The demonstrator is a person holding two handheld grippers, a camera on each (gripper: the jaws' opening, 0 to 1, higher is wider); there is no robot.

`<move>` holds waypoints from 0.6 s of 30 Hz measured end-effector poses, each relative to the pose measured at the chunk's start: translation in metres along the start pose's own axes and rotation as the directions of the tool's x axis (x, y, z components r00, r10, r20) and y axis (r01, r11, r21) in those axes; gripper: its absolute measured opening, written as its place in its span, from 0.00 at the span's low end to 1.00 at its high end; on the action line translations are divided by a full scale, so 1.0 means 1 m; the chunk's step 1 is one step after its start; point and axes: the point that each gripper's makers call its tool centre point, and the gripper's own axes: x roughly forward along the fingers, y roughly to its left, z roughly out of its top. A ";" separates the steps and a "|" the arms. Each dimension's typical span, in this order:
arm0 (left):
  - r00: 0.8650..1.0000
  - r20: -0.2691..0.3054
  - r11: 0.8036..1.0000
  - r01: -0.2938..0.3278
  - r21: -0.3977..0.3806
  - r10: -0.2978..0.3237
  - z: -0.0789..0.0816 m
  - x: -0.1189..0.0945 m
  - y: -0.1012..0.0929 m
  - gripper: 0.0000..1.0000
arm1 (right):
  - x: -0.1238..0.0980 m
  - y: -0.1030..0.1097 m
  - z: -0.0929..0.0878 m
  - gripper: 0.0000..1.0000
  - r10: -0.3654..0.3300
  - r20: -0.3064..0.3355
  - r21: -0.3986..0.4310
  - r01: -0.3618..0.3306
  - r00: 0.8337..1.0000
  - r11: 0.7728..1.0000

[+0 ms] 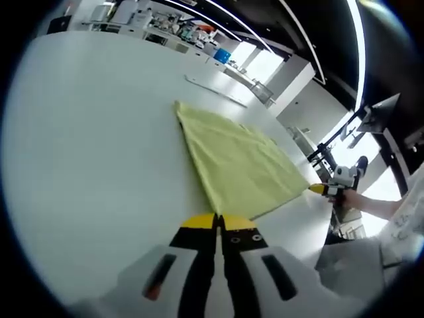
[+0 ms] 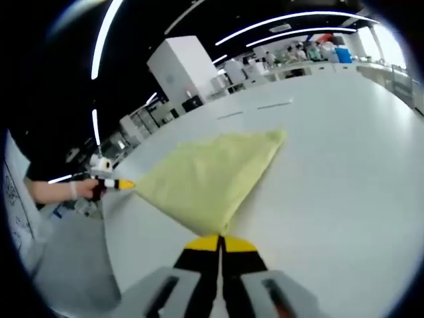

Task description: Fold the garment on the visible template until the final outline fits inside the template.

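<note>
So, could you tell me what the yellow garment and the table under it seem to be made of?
The yellow garment looks like a thin woven cloth, matt: it lies limp and flat, with soft creases and folded edges. The fibre can't be told. The table seems a hard, smooth white board, perhaps laminate, with a faint even sheen and no visible grain.

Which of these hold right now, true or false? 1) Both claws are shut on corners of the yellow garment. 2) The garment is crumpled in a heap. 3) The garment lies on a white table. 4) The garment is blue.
1) True: the left claw and the right claw each pinch a corner of the yellow garment.
2) False: it is spread flat, already folded into a neat layer.
3) True: it rests on the white table.
4) False: it is pale yellow.
</note>
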 end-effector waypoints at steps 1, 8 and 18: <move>1.000 -0.003 1.000 0.003 -0.005 -0.003 -0.002 -0.002 -0.001 0.00 | -0.001 0.002 -0.002 0.00 0.003 -0.006 -0.003 -0.003 1.000 1.000; 0.999 -0.051 1.000 0.006 -0.026 -0.007 -0.027 -0.017 -0.028 0.00 | -0.012 0.016 -0.016 0.00 0.022 -0.042 -0.032 -0.023 0.999 0.999; 0.995 -0.097 0.999 0.002 -0.045 -0.006 -0.041 -0.028 -0.010 0.00 | -0.020 0.029 -0.038 0.00 0.032 -0.068 -0.014 -0.033 0.997 0.999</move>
